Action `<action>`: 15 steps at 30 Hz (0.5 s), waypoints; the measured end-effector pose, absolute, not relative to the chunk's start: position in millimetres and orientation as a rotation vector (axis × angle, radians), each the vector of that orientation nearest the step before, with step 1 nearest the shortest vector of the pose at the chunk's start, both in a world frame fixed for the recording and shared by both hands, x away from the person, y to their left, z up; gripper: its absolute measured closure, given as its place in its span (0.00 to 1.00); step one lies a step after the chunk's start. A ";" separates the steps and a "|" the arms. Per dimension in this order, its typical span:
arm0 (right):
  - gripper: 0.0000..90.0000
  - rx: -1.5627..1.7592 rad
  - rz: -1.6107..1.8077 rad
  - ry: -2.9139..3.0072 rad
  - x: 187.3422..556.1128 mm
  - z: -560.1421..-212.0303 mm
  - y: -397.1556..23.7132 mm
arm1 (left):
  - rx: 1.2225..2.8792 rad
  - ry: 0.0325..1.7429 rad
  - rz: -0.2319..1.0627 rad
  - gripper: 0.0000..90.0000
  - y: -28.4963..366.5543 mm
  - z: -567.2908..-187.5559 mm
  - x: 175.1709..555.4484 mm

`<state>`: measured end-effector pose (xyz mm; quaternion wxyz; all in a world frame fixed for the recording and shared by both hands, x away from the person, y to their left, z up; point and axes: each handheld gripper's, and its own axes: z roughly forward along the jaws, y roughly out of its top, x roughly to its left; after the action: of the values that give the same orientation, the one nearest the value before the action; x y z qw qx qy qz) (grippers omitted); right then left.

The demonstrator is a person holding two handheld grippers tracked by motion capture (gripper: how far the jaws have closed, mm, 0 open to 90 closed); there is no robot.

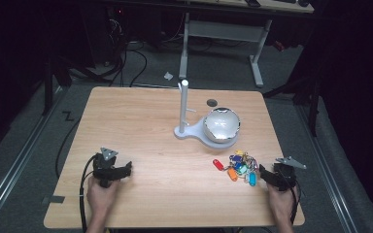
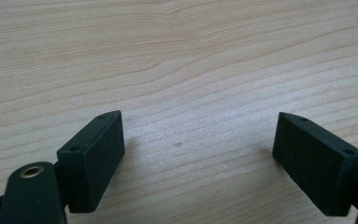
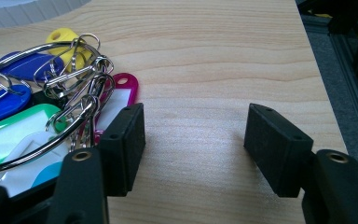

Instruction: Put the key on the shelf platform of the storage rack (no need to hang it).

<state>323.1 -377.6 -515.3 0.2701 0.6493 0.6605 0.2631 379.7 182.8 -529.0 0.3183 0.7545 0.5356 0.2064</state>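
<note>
High view shows a wooden table (image 1: 141, 121) with a person's two hands coming in from the near edge, each one holding a black gripper. Over on the right side, near the front, lies a bunch of key tags (image 1: 237, 167) in lots of colors: red, orange, blue, green and yellow, all hooked on shiny rings. Farther back, near the middle of the table, stands a white stand (image 1: 183, 114) with a tall post, and a shiny silver bowl (image 1: 221, 124) sits on its base. The right gripper (image 1: 267, 175) rests just beside the tags, on their right. In the right gripper view its two jaws are spread wide apart with bare wood between them, and the big metal ring (image 3: 51, 93) with the tags sits by one jaw, maybe touching it, but not between the two. The left gripper (image 1: 124, 170) is far from the tags, on the left side near the front, and its jaws are spread wide too, with nothing but table between them. It looks like the job is only getting started, and the step now is reaching for the bunch. Next, I think the right gripper needs to slide over a little toward the tags, so the ring comes between its jaws, and then squeeze shut. The ring is thin and slippery, so the pinch has to be neat.
</note>
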 end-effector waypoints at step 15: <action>0.53 1.740 0.785 1.804 316.7 -499.6 -373.9 | 1.985 1.408 0.542 0.19 182.9 -529.0 379.6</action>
<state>316.7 -373.9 -499.6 0.2546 0.6407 0.6643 0.2890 379.6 182.9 -529.0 0.3183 0.7548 0.5353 0.2061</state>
